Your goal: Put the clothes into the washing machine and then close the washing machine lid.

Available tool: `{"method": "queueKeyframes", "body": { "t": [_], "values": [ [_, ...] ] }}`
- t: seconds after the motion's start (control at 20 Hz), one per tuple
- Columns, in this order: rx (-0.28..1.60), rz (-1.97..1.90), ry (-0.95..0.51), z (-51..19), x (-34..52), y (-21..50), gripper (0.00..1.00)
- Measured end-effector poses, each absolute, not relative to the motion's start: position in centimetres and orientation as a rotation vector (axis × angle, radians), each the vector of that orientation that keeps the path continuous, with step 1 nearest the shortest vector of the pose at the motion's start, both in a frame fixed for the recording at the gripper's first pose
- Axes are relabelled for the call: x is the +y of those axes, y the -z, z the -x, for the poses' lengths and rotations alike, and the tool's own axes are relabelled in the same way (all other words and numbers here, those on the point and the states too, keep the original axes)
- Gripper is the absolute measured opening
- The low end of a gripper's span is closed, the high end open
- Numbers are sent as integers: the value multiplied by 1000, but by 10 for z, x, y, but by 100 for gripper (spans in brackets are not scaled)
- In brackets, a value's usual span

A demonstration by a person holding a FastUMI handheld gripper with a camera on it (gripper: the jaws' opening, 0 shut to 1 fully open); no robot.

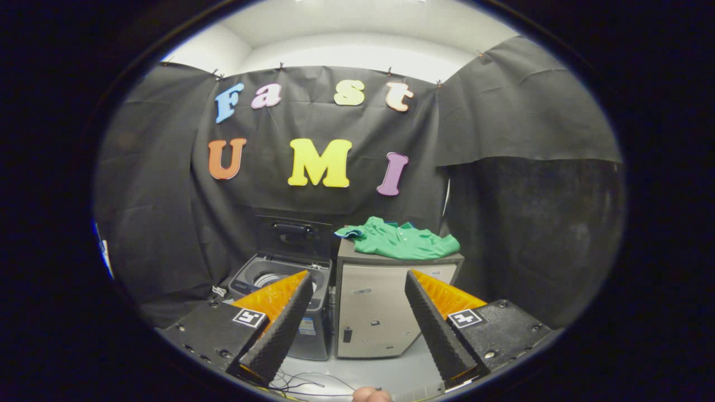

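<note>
The gripper (357, 296) is held well back from everything, its two fingers (279, 329) spread wide apart with nothing between them — open and empty. Each finger carries a small square black-and-white marker (249, 317) on its base.

Beyond the fingers, against the black cloth wall (162, 223), stand two units side by side. The one on the left is the washing machine (290, 290), a small dark top-loader. Its lid (294, 239) is raised, standing nearly upright at the back, with a handle across its upper part. The round drum opening (268, 277) shows below the lid, partly hidden behind the tip of the left finger. A label (306, 326) is on the machine's front, too small to make out.

Just beside it on the right, touching or nearly so, stands a pale grey cabinet (380, 312) with a darker top, a little taller than the washer's body. The green shirt (399, 240) lies spread flat on top of this cabinet, with its collar toward the back and one sleeve reaching toward the washing machine's side. It is outside the machine, well apart from the fingers.

The floor (391, 374) ahead is light grey — a few thin cables (304, 382) trail across it near the bases of the fingers. A fingertip of the person's hand (371, 395) shows low down between the two finger bases.
</note>
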State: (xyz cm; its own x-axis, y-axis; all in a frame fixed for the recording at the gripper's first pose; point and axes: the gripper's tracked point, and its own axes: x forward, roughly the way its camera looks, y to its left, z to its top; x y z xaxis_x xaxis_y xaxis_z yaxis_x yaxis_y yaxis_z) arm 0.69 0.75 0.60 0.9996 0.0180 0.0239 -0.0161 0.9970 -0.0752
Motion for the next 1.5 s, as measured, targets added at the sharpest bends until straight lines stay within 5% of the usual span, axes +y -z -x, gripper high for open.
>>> {"method": "queueKeyframes", "body": {
  "t": [0.85, 1.5],
  "values": [
    [-7, 52, 42, -34, 12, -23, 100],
    [-81, 56, 68, -128, -33, -100, 100]
  ]
}}
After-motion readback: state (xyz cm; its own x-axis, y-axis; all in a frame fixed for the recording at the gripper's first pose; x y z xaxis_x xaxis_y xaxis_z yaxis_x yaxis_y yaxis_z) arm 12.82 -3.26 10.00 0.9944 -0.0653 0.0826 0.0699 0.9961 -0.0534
